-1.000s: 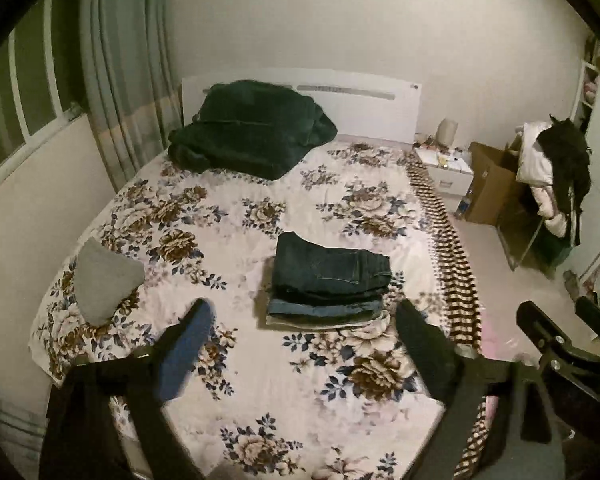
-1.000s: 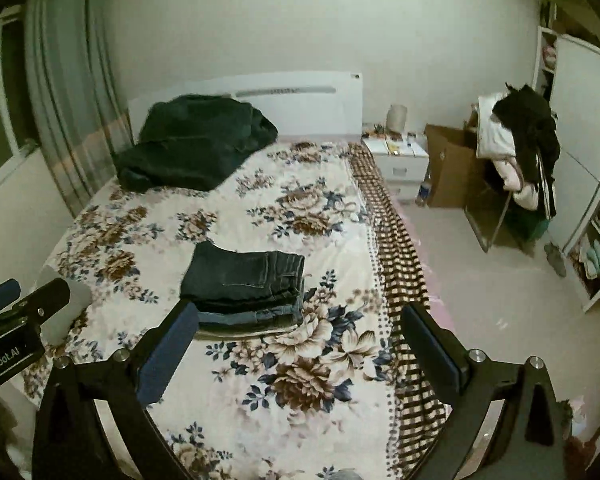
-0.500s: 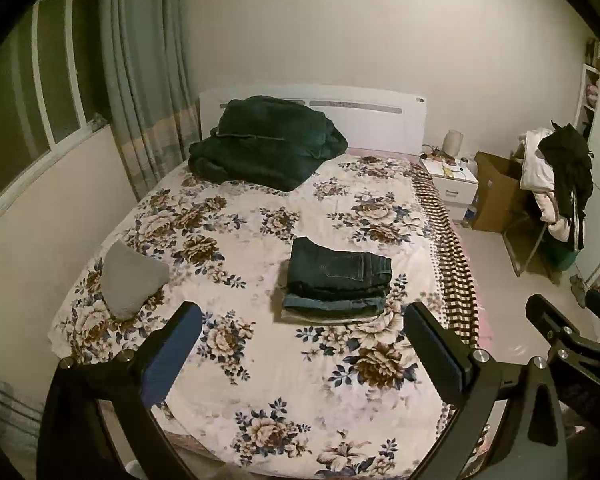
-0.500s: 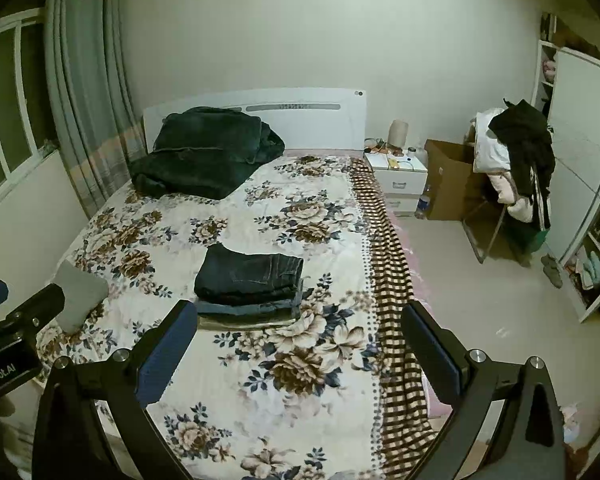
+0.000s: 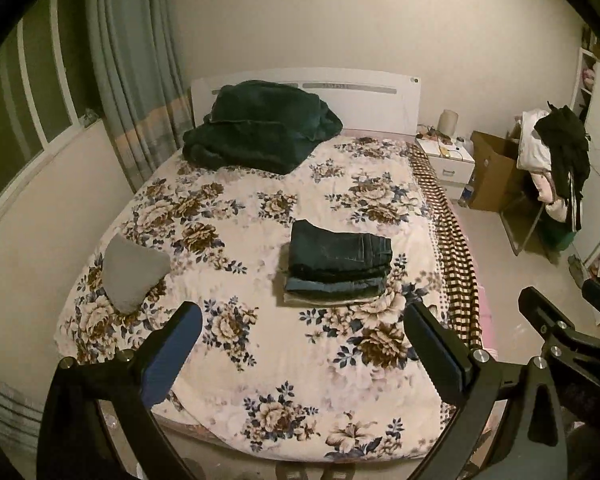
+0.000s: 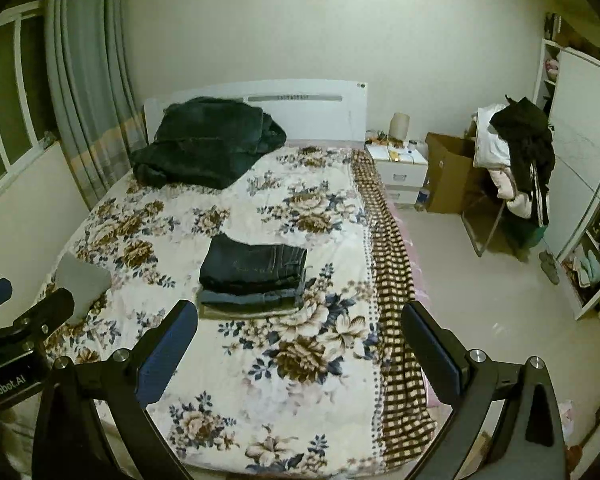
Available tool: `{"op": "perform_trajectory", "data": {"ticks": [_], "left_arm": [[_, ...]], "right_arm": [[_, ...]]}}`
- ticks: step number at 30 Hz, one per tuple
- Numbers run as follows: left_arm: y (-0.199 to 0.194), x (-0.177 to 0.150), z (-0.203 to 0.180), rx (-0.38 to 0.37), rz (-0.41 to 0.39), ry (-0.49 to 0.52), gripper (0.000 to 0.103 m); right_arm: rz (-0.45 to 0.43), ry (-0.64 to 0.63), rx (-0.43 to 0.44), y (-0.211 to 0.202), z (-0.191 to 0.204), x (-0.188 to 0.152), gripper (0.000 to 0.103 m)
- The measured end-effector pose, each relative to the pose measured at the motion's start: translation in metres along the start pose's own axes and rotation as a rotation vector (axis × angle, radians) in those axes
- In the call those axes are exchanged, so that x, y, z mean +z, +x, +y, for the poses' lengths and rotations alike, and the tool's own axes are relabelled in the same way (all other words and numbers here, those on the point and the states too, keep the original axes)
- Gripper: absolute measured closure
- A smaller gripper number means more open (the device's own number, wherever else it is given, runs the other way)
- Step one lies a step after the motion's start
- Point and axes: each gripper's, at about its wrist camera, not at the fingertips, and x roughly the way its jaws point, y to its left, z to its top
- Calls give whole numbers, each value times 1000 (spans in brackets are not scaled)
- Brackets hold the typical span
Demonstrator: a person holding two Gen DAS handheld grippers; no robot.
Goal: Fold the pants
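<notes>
Nearest: left gripper [image 5: 300, 352], jaws spread, empty; right gripper [image 6: 300, 348], same. Beyond, well apart: stack of folded pants [image 5: 338, 266] mid floral bedspread [image 5: 260, 368], long axis crosswise, ahead of both grippers. Farthest: dark green blanket [image 5: 260, 130] at headboard.

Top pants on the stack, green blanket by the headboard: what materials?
Top pants: looks like dark denim, matte, with faded wear marks and stitched seams at the folded edge. Blanket: likely plush fleece or velvet, dark green with a soft sheen and thick rounded folds; the exact fibre is not clear from here.
</notes>
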Motion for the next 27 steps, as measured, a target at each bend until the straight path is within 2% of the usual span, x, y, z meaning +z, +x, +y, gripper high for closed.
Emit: {"op": "perform_trajectory", "data": {"ticks": [13, 27], "left_arm": [[4, 0, 6, -22, -3, -13, 0], [0, 0, 16, -6, -12, -16, 0]], "right_arm": [[18, 3, -25, 2, 4, 0, 0], [22, -6, -18, 4, 9, 2, 0]]}}
